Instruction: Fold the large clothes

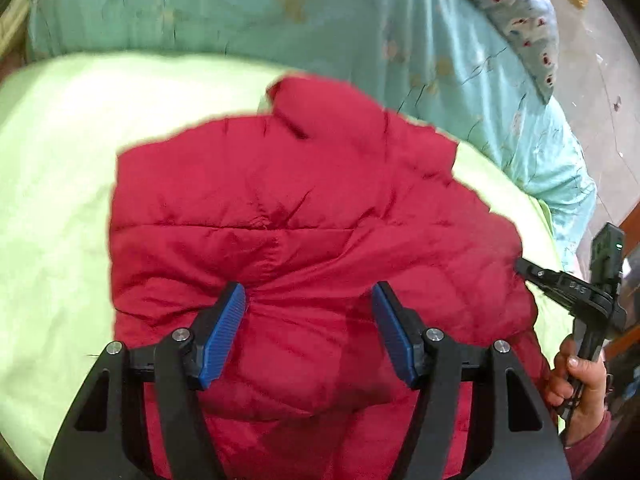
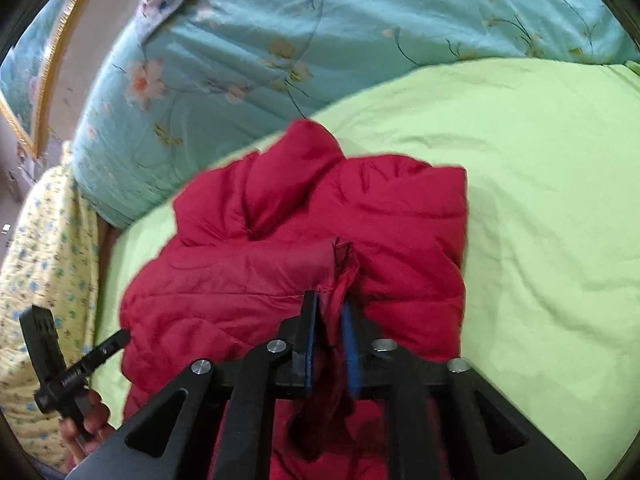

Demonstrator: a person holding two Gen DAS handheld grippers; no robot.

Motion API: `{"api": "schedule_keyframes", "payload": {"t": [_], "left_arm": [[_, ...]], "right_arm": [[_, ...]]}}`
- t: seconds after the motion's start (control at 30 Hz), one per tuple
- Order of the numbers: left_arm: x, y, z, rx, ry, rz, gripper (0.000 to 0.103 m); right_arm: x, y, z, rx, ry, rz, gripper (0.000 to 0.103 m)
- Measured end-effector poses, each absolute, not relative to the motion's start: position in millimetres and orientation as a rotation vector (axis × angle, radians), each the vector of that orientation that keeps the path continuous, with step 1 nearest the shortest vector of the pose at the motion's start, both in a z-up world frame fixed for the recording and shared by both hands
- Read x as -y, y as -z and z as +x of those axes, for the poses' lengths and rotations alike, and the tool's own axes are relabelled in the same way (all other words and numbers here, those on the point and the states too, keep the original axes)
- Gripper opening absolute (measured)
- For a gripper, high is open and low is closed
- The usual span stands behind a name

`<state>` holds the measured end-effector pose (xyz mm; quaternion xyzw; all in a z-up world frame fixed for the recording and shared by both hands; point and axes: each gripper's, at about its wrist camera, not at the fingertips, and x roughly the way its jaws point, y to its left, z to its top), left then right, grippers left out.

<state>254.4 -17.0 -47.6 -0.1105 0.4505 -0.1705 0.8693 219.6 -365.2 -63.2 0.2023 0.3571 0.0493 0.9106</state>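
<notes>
So the right claw (image 2: 330, 320) is pinched on a bunched fold of the red puffer jacket (image 1: 304, 216), down at the near edge of it, around 6 o'clock in the right wrist view. The left claw (image 1: 308, 332) has its blue pads wide apart and hovers over the jacket's near half with nothing between them. My take: this looks like a fold-over step, so the left claw wants its own grab on the hem at a matching spot before anything gets lifted, otherwise the padding just slumps to one side. Take a thick enough bite; that slick shell will probably slide out of a shallow pinch.

The jacket itself sits mid-bed on the lime green sheet (image 1: 52, 184), already partly doubled into a rough block, quilted and puffy, with the collar or hood poking up toward 12 o'clock near the teal floral quilt (image 2: 248, 40).
</notes>
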Motion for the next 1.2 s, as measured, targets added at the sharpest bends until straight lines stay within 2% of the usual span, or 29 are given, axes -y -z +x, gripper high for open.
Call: {"api": "schedule_keyframes", "payload": {"t": [0.03, 0.17, 0.23, 0.3, 0.47, 0.67, 0.87, 1.03, 1.2], "left_arm": [[20.0, 53.6, 256.2, -0.951, 0.356, -0.213, 0.065], [36.2, 59.3, 249.0, -0.937, 0.320, -0.103, 0.065], [40.7, 61.6, 249.1, -0.935, 0.301, -0.080, 0.066], [40.8, 64.0, 249.9, -0.937, 0.292, -0.071, 0.066], [42.4, 64.9, 248.3, -0.927, 0.277, -0.042, 0.066], [42.4, 56.4, 245.9, -0.933, 0.289, -0.032, 0.067], [41.6, 28.3, 240.7, -0.872, 0.337, -0.067, 0.067], [40.1, 51.9, 262.2, -0.955, 0.296, -0.041, 0.067], [46.7, 65.5, 260.1, -0.947, 0.290, 0.027, 0.068]], "right_arm": [[362.5, 58.6, 213.9, -0.716, -0.076, 0.393, 0.026], [348.3, 28.1, 183.8, -0.578, -0.002, 0.289, 0.036], [332.2, 16.5, 174.1, -0.528, -0.018, 0.230, 0.051], [309.3, 16.7, 178.8, -0.549, -0.086, 0.160, 0.061], [272.3, 49.4, 203.3, -0.668, -0.137, 0.050, 0.059], [290.4, 91.5, 225.6, -0.770, -0.061, 0.078, 0.057], [287.7, 99.7, 232.1, -0.788, -0.041, 0.065, 0.057], [291.5, 99.7, 235.5, -0.789, -0.047, 0.086, 0.057], [295.9, 89.1, 222.0, -0.786, -0.047, 0.137, 0.057]]}}
